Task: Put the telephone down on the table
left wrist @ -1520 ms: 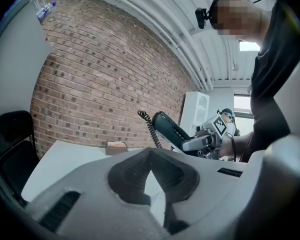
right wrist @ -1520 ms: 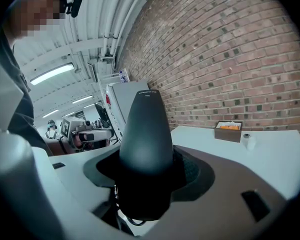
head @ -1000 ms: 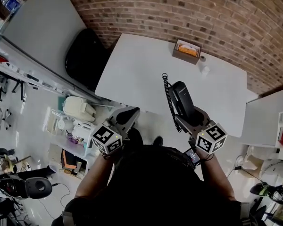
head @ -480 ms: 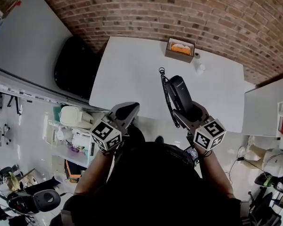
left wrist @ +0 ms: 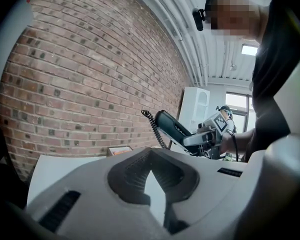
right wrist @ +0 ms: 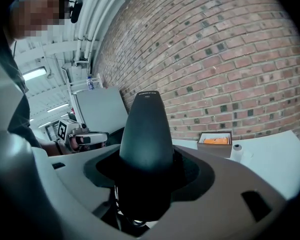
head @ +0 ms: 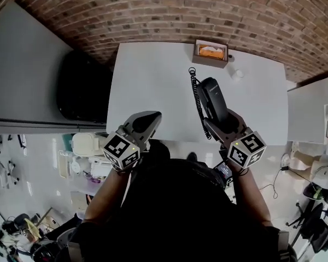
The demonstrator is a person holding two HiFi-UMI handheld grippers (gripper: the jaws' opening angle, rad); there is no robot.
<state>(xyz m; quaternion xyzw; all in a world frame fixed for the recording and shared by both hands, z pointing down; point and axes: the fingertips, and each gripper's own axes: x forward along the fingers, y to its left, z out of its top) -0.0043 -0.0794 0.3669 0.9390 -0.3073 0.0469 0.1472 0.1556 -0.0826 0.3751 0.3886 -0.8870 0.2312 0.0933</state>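
Jaws, right: the right gripper [head: 220, 129] has its jaws closed onto the lower end of the telephone [head: 212, 101]. The handset fills the gap between them in the right gripper view [right wrist: 146, 184].
Jaws, left: the left gripper [head: 148, 121] has its jaws drawn together or very nearly so, leaving only a thin slit between them. They grip nothing [left wrist: 152, 184].
Counter [head: 153, 86]: white, set against the brick wall, and mostly bare.
Telephone: a dark handset held in the air over the counter's near edge, toward its right side. It tilts nose-up and is clear of the counter surface.
Cord [head: 195, 105]: coiled, hanging from the handset's far end and running down its left side above the counter.
Box [head: 210, 52]: brown with an orange inside, at the counter's far edge by the wall.
White cylinder [head: 238, 73]: small, on the counter just right of the box.
Risk, drop: the handset is gripped at one end only, so I judge that opening the jaws at this height would let it fall and bounce.
Risk, edge: setting it down this close to the counter's near edge could let it tip off. The dangling cord could add pull.
Risk, cord: the coil may snag on a jaw as the gripper backs away.
Count: two grippers, one telephone, one cord, one box, one white cylinder.
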